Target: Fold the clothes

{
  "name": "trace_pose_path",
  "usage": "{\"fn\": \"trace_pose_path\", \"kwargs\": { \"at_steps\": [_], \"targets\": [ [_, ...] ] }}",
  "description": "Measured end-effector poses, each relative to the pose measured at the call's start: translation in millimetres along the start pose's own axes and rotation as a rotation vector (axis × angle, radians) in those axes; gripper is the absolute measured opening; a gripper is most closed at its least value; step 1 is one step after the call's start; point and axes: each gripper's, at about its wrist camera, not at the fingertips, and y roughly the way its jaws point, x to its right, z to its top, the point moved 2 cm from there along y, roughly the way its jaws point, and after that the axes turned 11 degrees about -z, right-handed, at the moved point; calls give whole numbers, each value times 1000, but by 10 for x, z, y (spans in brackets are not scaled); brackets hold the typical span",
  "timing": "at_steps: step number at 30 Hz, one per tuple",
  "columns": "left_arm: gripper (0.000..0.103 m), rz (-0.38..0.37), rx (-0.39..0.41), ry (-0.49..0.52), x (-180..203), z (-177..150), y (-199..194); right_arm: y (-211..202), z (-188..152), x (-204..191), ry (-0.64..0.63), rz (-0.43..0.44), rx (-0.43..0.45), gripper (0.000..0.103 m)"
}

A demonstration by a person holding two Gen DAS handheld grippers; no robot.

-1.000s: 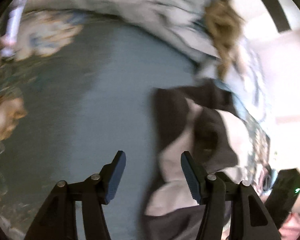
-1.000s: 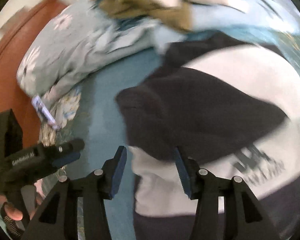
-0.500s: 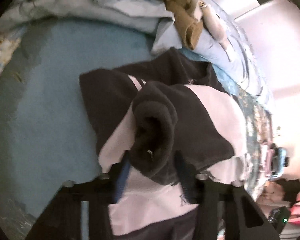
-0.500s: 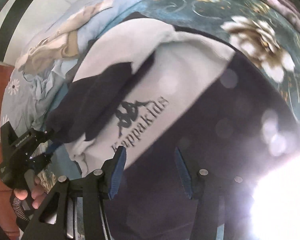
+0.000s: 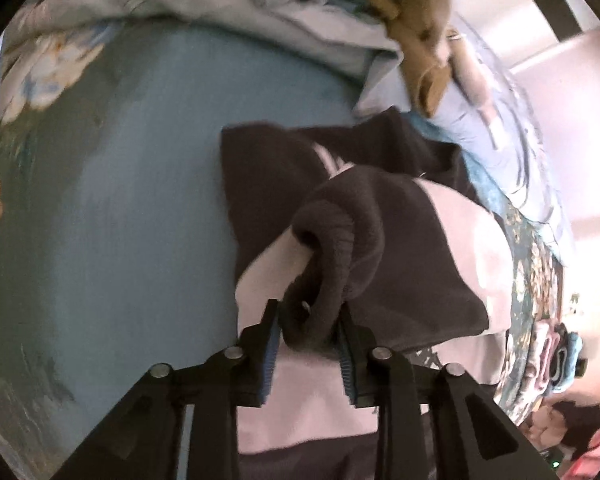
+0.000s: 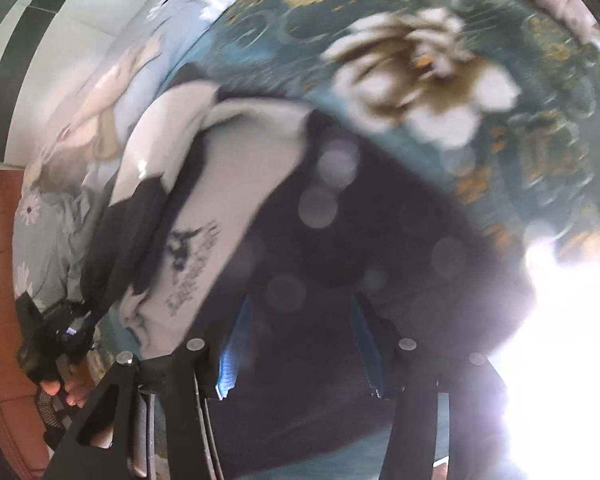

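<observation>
- The left gripper (image 5: 309,322) tilts steeply down over the bed; its jaws, which have just been easing apart a little, are narrow and pinch the dark ribbed cuff (image 5: 332,256) of the black-and-white sweatshirt (image 5: 452,240).
- That sweatshirt lies crumpled on the teal bedsheet (image 5: 132,200), beside a pale blue quilt (image 5: 260,8).
- The right gripper (image 6: 296,344) also angles down, jaws half spread over the sweatshirt's dark fabric, gripping nothing.
- A hand (image 6: 66,390) holds the left tool.

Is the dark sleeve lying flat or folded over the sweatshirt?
Folded over: the dark sleeve lies across the white chest panel, its cuff between the left gripper pads.
</observation>
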Motion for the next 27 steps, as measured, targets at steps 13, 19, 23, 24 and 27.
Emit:
{"fn": "trace_pose_path", "kwargs": {
  "at_steps": [13, 19, 23, 24, 27],
  "targets": [
    [67, 163, -158, -34, -331, -1551, -23, 399, 470, 649, -244, -79, -167, 56],
    [67, 90, -227, -105, -405, -2129, 211, 498, 405, 498, -433, -23, -236, 71],
    [67, 47, -191, -88, -429, -2283, 157, 528, 284, 455, -556, 47, -324, 70],
    [67, 23, -190, -98, -439, -2301, 134, 527, 281, 462, -568, 58, -327, 69],
    [64, -51, -187, -126, -464, -2325, 44, 564, 371, 579, -468, 103, -344, 60]
  ]
}}
